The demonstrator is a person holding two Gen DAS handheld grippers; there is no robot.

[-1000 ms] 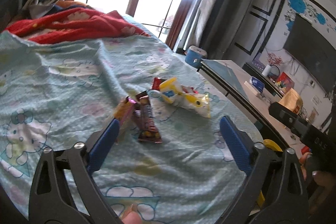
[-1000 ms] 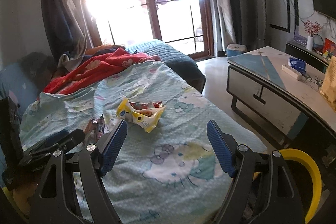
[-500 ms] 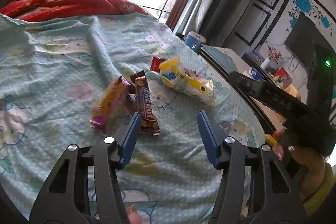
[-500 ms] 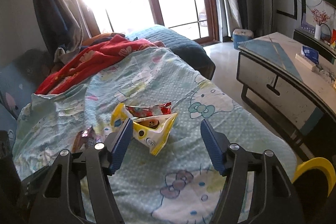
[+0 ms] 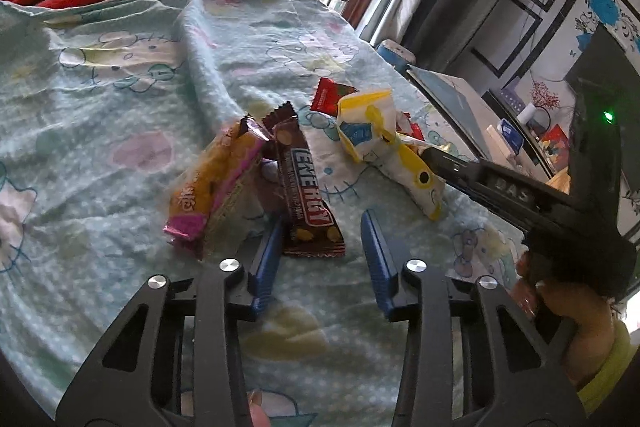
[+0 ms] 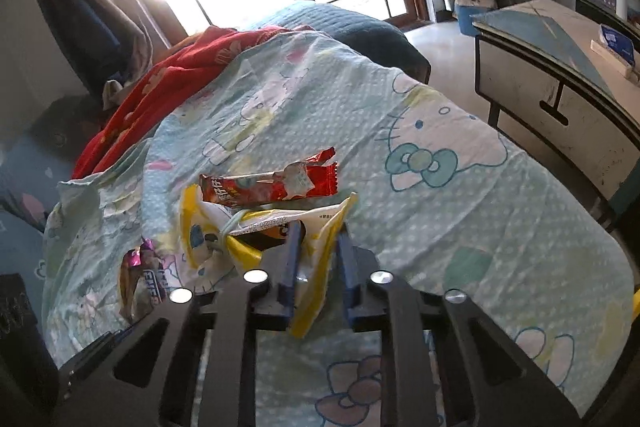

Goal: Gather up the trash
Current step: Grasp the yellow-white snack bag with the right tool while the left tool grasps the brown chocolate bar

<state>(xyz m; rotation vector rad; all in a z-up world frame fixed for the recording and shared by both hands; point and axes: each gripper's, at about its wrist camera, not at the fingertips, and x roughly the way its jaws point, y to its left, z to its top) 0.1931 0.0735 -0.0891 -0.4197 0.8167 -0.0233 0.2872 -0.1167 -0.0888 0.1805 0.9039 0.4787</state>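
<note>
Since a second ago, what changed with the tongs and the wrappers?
Both tongs came down toward the trash while their jaws have just been closing. The right tongs now straddle the yellow-and-white wrapper; whether the pads press it, I cannot tell. The left tongs bracket the brown energy bar, not yet gripping. Orange bar, red wrapper and bedsheet unchanged.

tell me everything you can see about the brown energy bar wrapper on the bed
The brown ENERGY bar wrapper is glossy foil with crimped ends, white and red lettering and pictured nuts. It lies flat on the cartoon-cat bedsheet, its side overlapping the orange and pink wrapper. Its near end sits between the fingertips of the left gripper, whose jaws have just been closing; the pads do not yet press it.
</note>
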